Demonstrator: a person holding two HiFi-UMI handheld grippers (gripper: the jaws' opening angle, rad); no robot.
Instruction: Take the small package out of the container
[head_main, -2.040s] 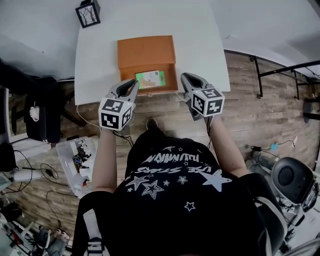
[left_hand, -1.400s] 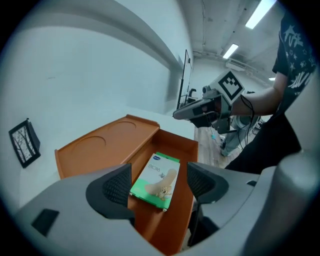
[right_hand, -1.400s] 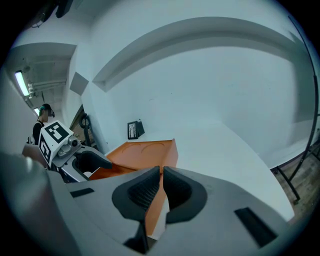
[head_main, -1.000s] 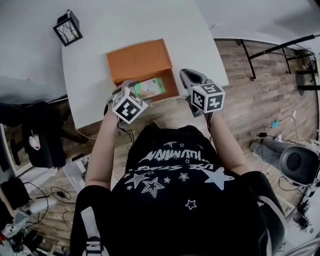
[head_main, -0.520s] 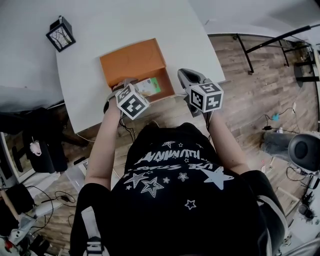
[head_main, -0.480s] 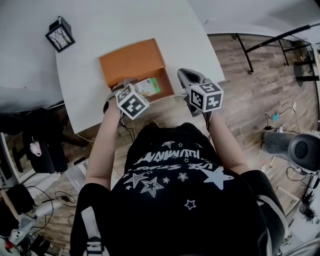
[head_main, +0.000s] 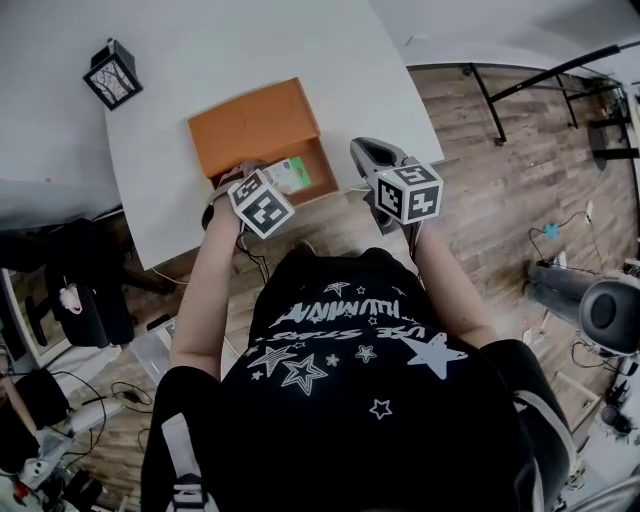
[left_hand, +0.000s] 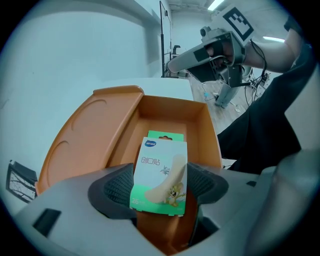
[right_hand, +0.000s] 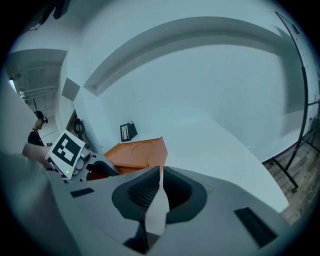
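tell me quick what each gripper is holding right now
Left gripper: shut on the small package.
Right gripper: shut, holding nothing.

- A white rectangular desk (head_main: 300, 40) is set on a brown wood-plank floor (head_main: 500, 180).
- A small black lantern (head_main: 112, 75) is placed at its far-left corner.
- Dark cables (head_main: 60, 385) are strewn on the floor.

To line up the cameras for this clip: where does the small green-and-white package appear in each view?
Head view: the small green-and-white paper package is upper centre-left, in the open orange cardboard box.
Left gripper view: lower centre, clamped between the jaws.
Right gripper view: not visible.
Shared landmark: the orange box.
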